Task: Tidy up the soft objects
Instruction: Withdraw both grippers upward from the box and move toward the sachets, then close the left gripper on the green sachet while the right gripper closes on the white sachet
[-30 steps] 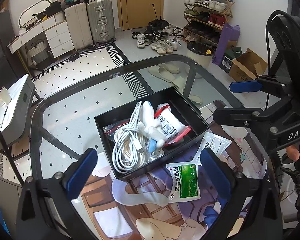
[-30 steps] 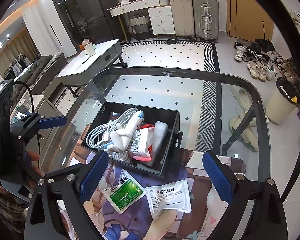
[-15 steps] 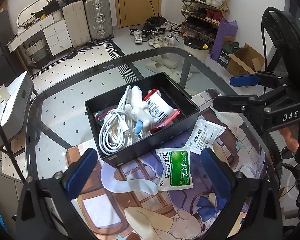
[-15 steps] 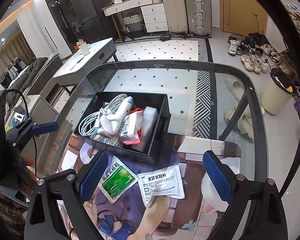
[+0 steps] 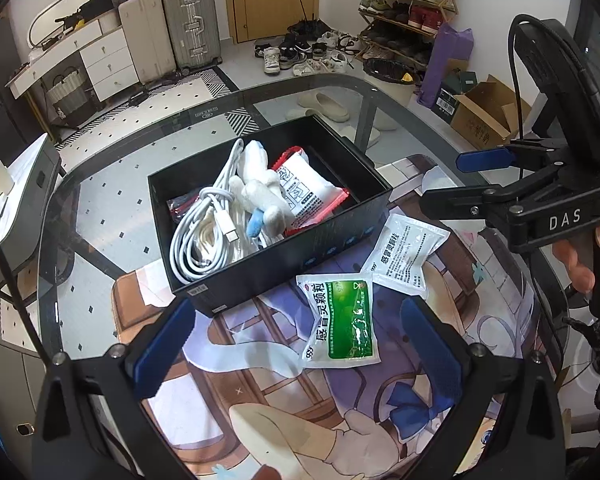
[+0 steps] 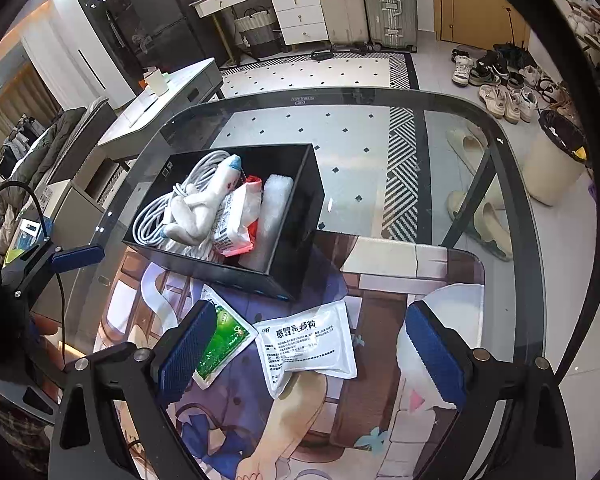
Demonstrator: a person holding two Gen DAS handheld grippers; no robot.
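A black box (image 5: 342, 236) (image 6: 300, 208) stands on a glass table and holds white cables (image 5: 204, 220), a white plush toy (image 5: 260, 188) (image 6: 196, 212), a red-edged white packet (image 5: 304, 192) and a foam piece (image 6: 272, 208). Two sachets lie on the printed mat in front of it: a green one (image 5: 342, 320) (image 6: 222, 344) and a white one (image 5: 406, 252) (image 6: 310, 342). My left gripper (image 5: 296, 344) is open above the green sachet. My right gripper (image 6: 308, 354) is open above the white sachet. Neither holds anything.
The printed mat (image 5: 284, 420) covers the near part of the glass table (image 6: 380, 128). Below the glass are slippers (image 6: 480, 184) and a bin (image 6: 556, 156). A white side table (image 6: 168, 96) stands at the left. The other gripper (image 5: 540, 200) and a hand (image 5: 580, 260) are at the right.
Both grippers have drawn back and come lower over the mat, so the box sits farther off and the two sachets lie between the fingers. Both stay open.
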